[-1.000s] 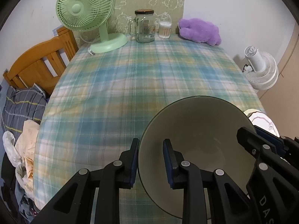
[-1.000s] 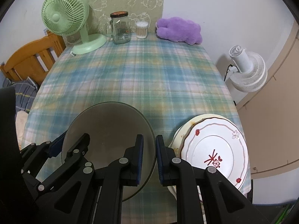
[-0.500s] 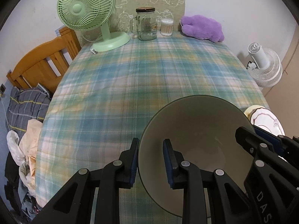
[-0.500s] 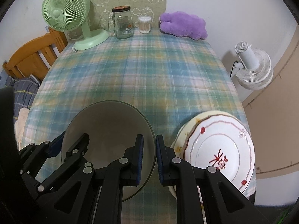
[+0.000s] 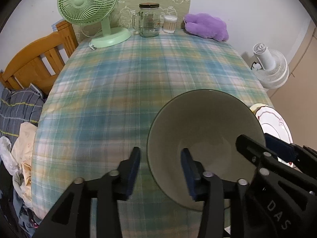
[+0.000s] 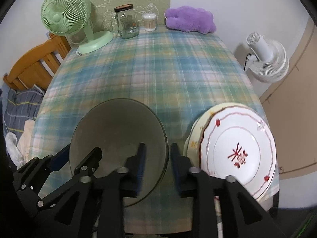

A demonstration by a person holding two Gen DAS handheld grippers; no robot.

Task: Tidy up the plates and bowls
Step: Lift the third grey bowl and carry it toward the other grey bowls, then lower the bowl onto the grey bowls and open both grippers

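Both pairs of jaws have just been opening and now stand apart, each with the rim of the grey bowl (image 5: 204,138) between the pads but not pressed by them. The left gripper (image 5: 160,164) straddles the bowl's left wall, the right gripper (image 6: 157,158) its right wall. The bowl rests on the plaid tablecloth (image 5: 138,83) near the front edge, so I judge that it is set down and released. Just beside it on the right lies a stack of plates (image 6: 237,148), the top one white with a red pattern, so little seems left to sort. Far at the back stand a green fan (image 5: 89,10), a glass jar (image 5: 149,19), a cotton swab box (image 5: 170,24) and a purple plush toy (image 5: 206,26), well apart, so nothing blocks the withdrawal
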